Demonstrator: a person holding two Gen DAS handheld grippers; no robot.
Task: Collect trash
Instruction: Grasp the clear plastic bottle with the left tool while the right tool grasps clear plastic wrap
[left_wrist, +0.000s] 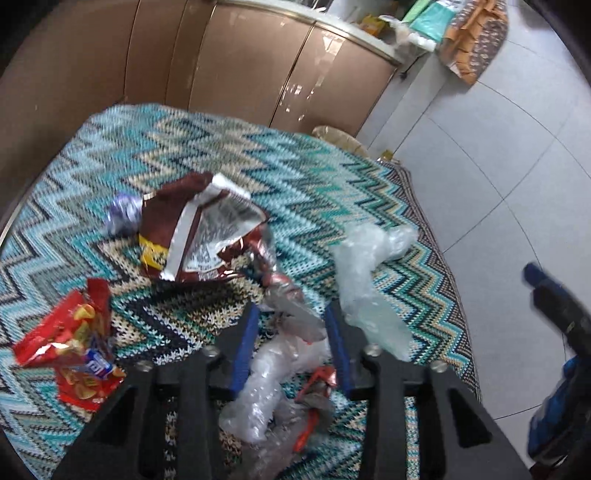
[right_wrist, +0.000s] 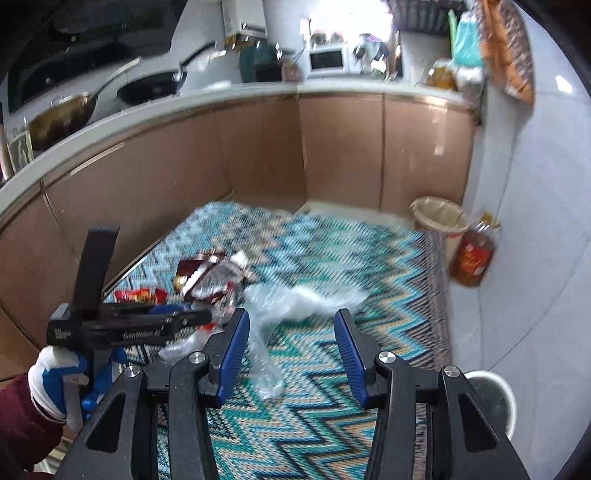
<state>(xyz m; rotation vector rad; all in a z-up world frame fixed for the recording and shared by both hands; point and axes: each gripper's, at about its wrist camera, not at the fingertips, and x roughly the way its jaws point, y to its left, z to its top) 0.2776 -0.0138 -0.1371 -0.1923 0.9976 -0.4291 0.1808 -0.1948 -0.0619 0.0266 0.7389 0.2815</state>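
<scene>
2 claws spread apart: left claw (left_wrist: 290, 317) over silver wrapper (left_wrist: 291, 310); right claw (right_wrist: 291, 332); "GenRobot.ai" legible.

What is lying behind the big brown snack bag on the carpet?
Behind the brown snack bag, at its left edge, a crumpled purple wrapper peeks out on the zigzag carpet. The bag covers part of the wrapper, so its full shape is hidden.

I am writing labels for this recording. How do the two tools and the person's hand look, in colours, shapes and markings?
Both tools are black angular frames with silver bolts and blue ribbed pads. The left tool seen from the right wrist view carries white lettering on its side. The right tool looks the same. The left hand wears a white and blue glove, with a dark red sleeve behind.
</scene>
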